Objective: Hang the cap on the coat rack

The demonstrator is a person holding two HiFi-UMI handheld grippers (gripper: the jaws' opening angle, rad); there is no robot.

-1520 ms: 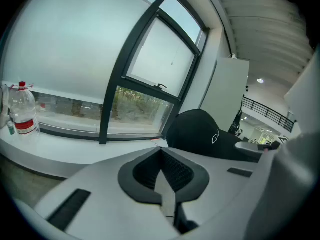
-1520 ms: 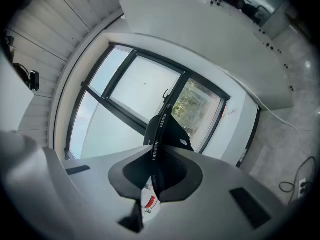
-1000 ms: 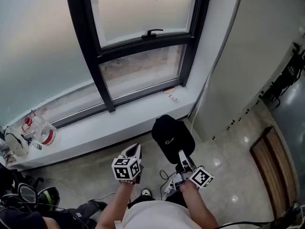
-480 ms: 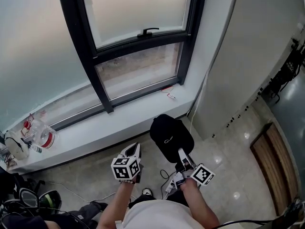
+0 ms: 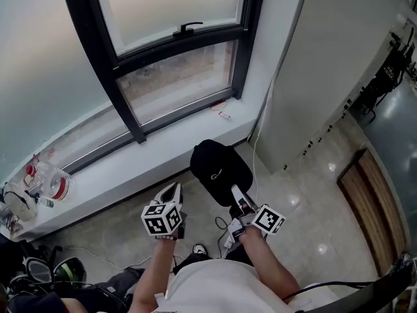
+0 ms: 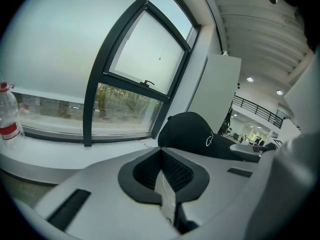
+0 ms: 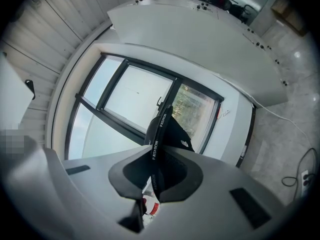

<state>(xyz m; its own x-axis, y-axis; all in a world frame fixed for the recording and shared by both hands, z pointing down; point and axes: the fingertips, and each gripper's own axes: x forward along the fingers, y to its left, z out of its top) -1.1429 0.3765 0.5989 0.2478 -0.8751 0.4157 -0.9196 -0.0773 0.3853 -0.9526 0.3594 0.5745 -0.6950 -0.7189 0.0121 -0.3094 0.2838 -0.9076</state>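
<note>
Black cap (image 5: 219, 169), pinched by right gripper (image 5: 237, 199)

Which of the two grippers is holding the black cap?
The right gripper, at the head view's right: its fingers are shut on the black cap. The left gripper is shut with nothing between its fingers.

Soft daylight pours through the frosted black-framed window (image 5: 169, 51); the glossy beige floor tiles (image 5: 306, 220) carry small glare spots; both gripper views are sharp but bend strongly toward dark, vignetted corners.
</note>
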